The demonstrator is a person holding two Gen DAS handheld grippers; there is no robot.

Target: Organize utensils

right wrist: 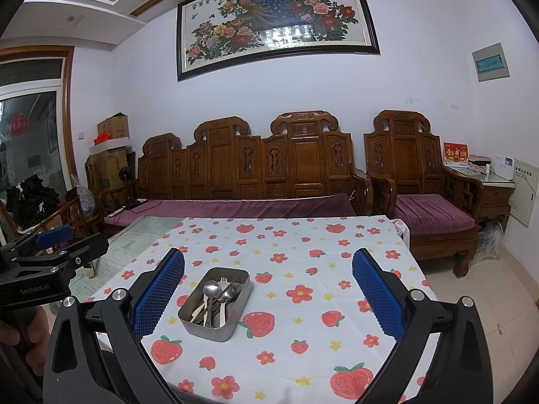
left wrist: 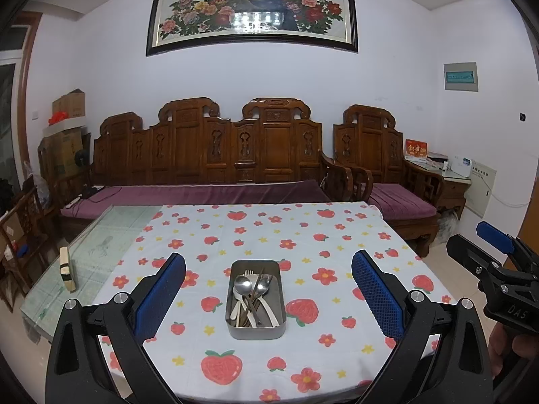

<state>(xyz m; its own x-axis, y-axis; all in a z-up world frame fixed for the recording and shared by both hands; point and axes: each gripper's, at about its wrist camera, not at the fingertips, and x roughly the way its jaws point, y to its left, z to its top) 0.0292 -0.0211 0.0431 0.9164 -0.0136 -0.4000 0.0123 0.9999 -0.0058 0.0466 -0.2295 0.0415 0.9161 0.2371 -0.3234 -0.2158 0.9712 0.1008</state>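
Steel spoons [left wrist: 243, 284], a fork and chopsticks lay jumbled in the metal tin [left wrist: 255, 299] mid-table, fitting either gathered or awaiting sorting, while left gripper [left wrist: 268, 298] and right gripper [right wrist: 268, 298] hovered wide, empty.

We see a brushed, dull metal tin [left wrist: 256, 331] holding shiny steel spoons [left wrist: 243, 284] and matt cream plastic utensils [left wrist: 271, 313]. The counter wears a soft printed cloth [left wrist: 337, 245]; its bare left part [left wrist: 97, 245] looks glossy like glass. Each gripper, left gripper [left wrist: 268, 294] and right gripper [right wrist: 268, 294], has matt black plastic arms and rough, dimpled blue pads [left wrist: 377, 294]. Behind, the carved bench [left wrist: 209, 144] is polished wood with velvety purple cushions [left wrist: 202, 193].
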